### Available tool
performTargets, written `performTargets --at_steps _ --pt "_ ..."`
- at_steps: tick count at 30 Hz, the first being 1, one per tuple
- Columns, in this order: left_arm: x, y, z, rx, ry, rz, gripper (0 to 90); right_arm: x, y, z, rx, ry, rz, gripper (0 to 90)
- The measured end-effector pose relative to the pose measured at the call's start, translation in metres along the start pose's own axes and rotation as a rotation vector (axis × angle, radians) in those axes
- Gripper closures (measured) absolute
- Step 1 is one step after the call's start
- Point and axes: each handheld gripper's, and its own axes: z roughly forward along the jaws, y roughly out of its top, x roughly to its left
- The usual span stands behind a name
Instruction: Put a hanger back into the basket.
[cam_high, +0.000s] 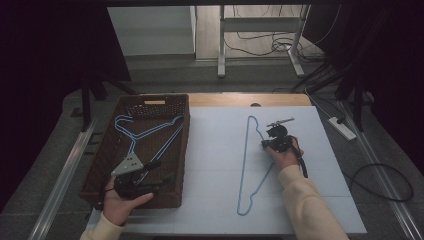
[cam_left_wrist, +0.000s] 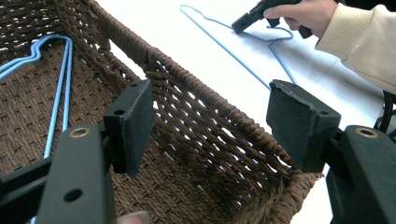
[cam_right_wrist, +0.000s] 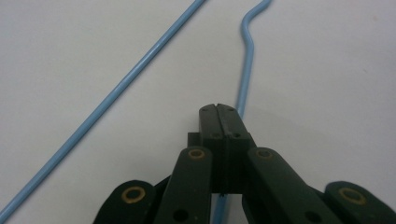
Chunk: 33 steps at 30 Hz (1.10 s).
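A blue wire hanger (cam_high: 245, 160) lies flat on the white board (cam_high: 220, 150). My right gripper (cam_high: 266, 143) is shut on its right-hand wire, just below the shoulder. In the right gripper view the jaws (cam_right_wrist: 218, 109) are pressed together and the hanger's wire (cam_right_wrist: 246, 60) comes out past their tip. My left gripper (cam_high: 157, 172) is open with nothing in it, over the near right corner of the brown wicker basket (cam_high: 150, 98). Its pads (cam_left_wrist: 133, 121) stand wide apart above the basket's weave (cam_left_wrist: 196, 88). Blue hangers (cam_high: 145, 132) lie in the basket (cam_left_wrist: 58, 93).
The basket sits at the board's left edge. A white power strip (cam_high: 342, 127) and cables lie on the floor to the right. A desk frame (cam_high: 260, 35) stands beyond the table. The right hand and its gripper (cam_left_wrist: 245, 18) lie past the basket's wall.
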Motion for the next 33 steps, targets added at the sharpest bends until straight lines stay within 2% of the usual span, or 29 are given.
performTargets --at_steps 8,9,14,18,19,22,23,24,27,28,30,32,33 --pt "0.0 0.0 0.0 -0.001 0.001 -0.001 32.8 -0.011 -0.012 -0.01 -0.008 -0.007 0.022 90.0" --pt "0.0 0.0 0.0 -0.001 0.001 0.0 32.8 -0.014 -0.015 -0.012 -0.011 -0.001 0.039 90.0" --pt "-0.001 0.0 0.0 -0.001 0.001 0.003 32.8 -0.016 -0.018 -0.015 -0.008 -0.008 0.038 90.0" --pt "-0.002 0.001 -0.001 -0.005 0.002 0.001 32.8 -0.012 -0.021 -0.02 -0.023 0.028 0.031 90.0" --pt "-0.002 0.001 -0.002 -0.006 0.002 0.002 32.8 -0.008 -0.022 -0.024 -0.03 0.048 0.02 90.0" --pt "-0.001 0.002 -0.001 -0.007 0.0 0.0 32.8 0.011 -0.029 -0.038 -0.027 0.101 -0.052 90.0" --pt "-0.001 0.001 0.0 -0.004 -0.001 0.0 32.8 0.026 -0.037 -0.046 -0.026 0.152 -0.106 90.0" --pt "-0.001 0.001 0.0 -0.004 -0.001 0.0 32.8 0.026 -0.037 -0.046 -0.026 0.152 -0.106 90.0" --pt "-0.002 0.001 0.001 0.0 -0.004 0.001 32.8 0.053 -0.053 -0.055 -0.01 0.222 -0.218 90.0" --pt "-0.002 0.001 0.001 -0.001 -0.004 0.003 32.8 0.059 -0.057 -0.056 -0.007 0.238 -0.237 90.0" --pt "-0.003 0.002 0.001 -0.004 -0.005 0.004 32.8 0.081 -0.07 -0.059 0.019 0.296 -0.297 90.0" --pt "-0.003 0.002 0.001 -0.004 -0.004 0.005 32.8 0.093 -0.078 -0.059 0.034 0.329 -0.331 90.0" --pt "-0.004 0.002 0.001 -0.003 -0.004 0.006 32.8 0.093 -0.078 -0.059 0.034 0.329 -0.331 90.0"
